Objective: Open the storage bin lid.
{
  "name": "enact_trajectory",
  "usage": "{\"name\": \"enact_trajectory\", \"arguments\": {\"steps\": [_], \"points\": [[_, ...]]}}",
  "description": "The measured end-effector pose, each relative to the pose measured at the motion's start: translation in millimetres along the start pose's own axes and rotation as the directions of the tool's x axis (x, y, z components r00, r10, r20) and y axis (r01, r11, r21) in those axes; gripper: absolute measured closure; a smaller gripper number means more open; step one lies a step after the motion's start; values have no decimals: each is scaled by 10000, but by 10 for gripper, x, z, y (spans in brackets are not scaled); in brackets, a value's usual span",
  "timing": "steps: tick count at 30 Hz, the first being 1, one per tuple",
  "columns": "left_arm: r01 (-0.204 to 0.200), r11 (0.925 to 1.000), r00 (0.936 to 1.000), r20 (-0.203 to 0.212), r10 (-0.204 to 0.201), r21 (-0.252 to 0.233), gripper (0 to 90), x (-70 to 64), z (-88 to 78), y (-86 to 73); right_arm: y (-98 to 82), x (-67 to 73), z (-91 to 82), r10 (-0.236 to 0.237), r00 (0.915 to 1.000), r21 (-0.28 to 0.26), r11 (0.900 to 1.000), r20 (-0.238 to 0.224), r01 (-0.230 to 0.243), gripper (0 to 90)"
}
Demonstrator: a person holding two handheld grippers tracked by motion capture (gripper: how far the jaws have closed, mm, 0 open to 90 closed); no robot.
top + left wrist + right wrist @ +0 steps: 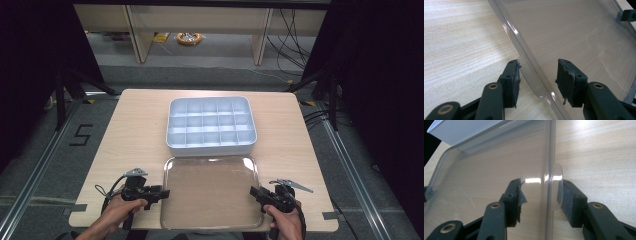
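1. A clear lid [210, 192] lies flat on the table [130, 135], at the near edge, just in front of a white tray [210, 126] with many small compartments.
2. The tray sits at the middle of the table, its near wall just beside the lid's far edge; whether they touch cannot be told.
3. The left gripper [161, 193] is at the lid's left edge, held by the left hand [117, 212].
4. In the left gripper view its 2 jaws straddle the lid's rim and a small tab there [535, 82]; a gap shows on each side, so the pads are not pressing it.
5. The right gripper [256, 193] is at the lid's right edge, held by the right hand [286, 222].
6. In the right gripper view its jaws straddle the rim and a rounded tab [555, 187]. The right pad is at the tab, the left pad stands clear of the rim: jaws part open, no grip.
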State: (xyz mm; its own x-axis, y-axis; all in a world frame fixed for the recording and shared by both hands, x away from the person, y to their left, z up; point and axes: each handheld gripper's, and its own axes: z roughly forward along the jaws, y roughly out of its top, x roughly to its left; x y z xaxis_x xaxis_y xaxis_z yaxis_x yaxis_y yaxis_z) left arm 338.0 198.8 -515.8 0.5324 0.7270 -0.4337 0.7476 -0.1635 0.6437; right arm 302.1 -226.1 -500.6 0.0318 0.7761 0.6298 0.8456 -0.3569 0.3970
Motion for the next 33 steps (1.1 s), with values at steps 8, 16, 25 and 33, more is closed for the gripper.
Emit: {"name": "enact_trajectory", "arguments": {"steps": [8,16,25,33], "points": [[-372,9993,9982,-476,375,85,415,-22,-16,6,65,-194,80,-3195,9445,-1442,9338,764,3275,504],[-386,9987,9965,-760,361,-324,345,-16,-110,37,85,-162,-15,-2584,9638,-1837,9463,653,2661,460],[-841,9929,9964,-19,842,-836,285,-115,-122,39,85,-51,-83,-2150,9755,-2188,9506,464,2200,373],[-1098,9902,9937,120,1112,-867,238,-161,-143,12,90,-38,-100,-3400,9371,-2491,9035,786,3487,331]]}}
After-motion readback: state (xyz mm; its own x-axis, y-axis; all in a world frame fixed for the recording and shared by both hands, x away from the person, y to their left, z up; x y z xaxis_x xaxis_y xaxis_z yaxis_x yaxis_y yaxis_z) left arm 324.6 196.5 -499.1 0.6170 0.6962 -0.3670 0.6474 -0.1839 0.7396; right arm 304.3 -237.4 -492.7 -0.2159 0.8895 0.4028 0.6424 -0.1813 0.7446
